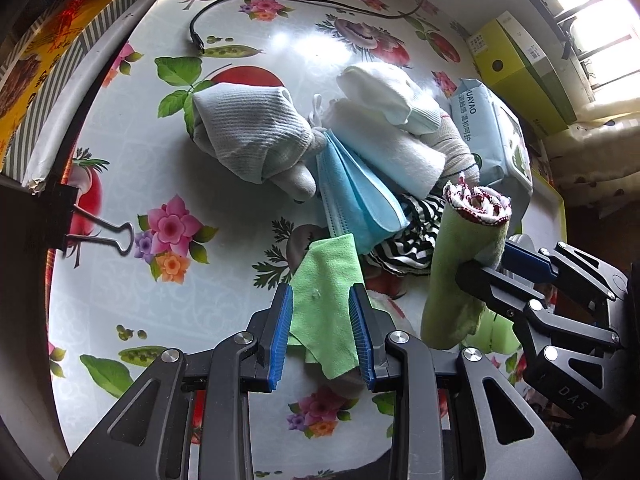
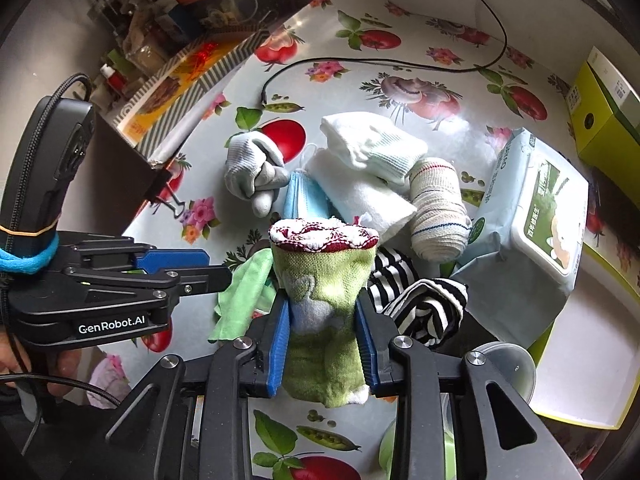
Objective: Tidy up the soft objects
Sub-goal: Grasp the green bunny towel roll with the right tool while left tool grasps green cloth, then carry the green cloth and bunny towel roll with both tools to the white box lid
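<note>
Right hand-held gripper (image 2: 323, 336) clamped on rolled green towel (image 2: 324, 300) | left hand-held gripper (image 1: 322, 332) pinching green cloth (image 1: 326, 304) | lift each straight — don't snag the striped cloth (image 2: 420, 304).

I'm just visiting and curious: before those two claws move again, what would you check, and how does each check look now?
1. Right gripper clamps the rolled green towel: ok.
2. Left gripper pinches the light green cloth: ok.
3. Roll lifted off the table: cannot tell.
4. Striped cloth free of the roll: cannot tell.
5. Grippers apart from each other: ok.
</note>
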Demonstrator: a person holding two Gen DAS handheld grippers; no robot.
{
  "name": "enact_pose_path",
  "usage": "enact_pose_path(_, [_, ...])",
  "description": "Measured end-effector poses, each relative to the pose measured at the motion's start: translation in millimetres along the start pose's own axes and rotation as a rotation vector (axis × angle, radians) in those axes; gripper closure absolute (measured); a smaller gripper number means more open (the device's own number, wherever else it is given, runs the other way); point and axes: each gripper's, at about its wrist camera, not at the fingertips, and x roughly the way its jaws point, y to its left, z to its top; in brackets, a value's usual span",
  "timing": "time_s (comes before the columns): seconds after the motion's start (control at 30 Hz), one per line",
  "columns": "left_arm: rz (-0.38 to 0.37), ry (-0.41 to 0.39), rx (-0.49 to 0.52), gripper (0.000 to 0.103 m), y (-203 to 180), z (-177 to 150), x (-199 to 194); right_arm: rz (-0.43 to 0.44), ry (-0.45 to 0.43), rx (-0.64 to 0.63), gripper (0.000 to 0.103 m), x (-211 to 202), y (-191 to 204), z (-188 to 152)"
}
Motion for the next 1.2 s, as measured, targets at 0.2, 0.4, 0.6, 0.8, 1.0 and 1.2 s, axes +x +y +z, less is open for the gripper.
enact_pose_path(0.2, [-0.023, 0.020, 0.007, 0.073, -3.8, -1.2, 5.3, 0.012, -0.029, 0.033, 0.073, -13.3, -8.7, -1.3])
enact_pose_path(0.4, [-0.034, 0.038, 0.003, 0.062, -7.9, 3.3, 16.9, 0.016, -0.045, 0.049, 0.073, -23.1, -11.5, -2.9])
enact_pose_path(0.6, [0.007, 0.055, -0.022, 0.062, -2.0, 8.8, 29.5, 0.010, -0.057, 0.064, 0.073, -29.4, -14.7, -7.0])
enact_pose_path(0.8, [0.006, 0.038, -0.028, 0.072, 9.1, 10.1, 30.5, 0.008, -0.067, 0.079, 0.073, -33.6, -17.3, -9.8])
enact_pose_path(1.0, [-0.014, 0.023, -0.030, 0.097, 16.7, 8.7, 25.2, 0.011, -0.074, 0.075, 0.073, -36.1, -16.3, -10.1])
enact_pose_path(1.2, [-0.017, -0.009, -0.032, 0.100, 21.3, 12.3, 5.0, 0.021, -0.097, 0.083, 0.073, -44.1, -16.7, -9.9])
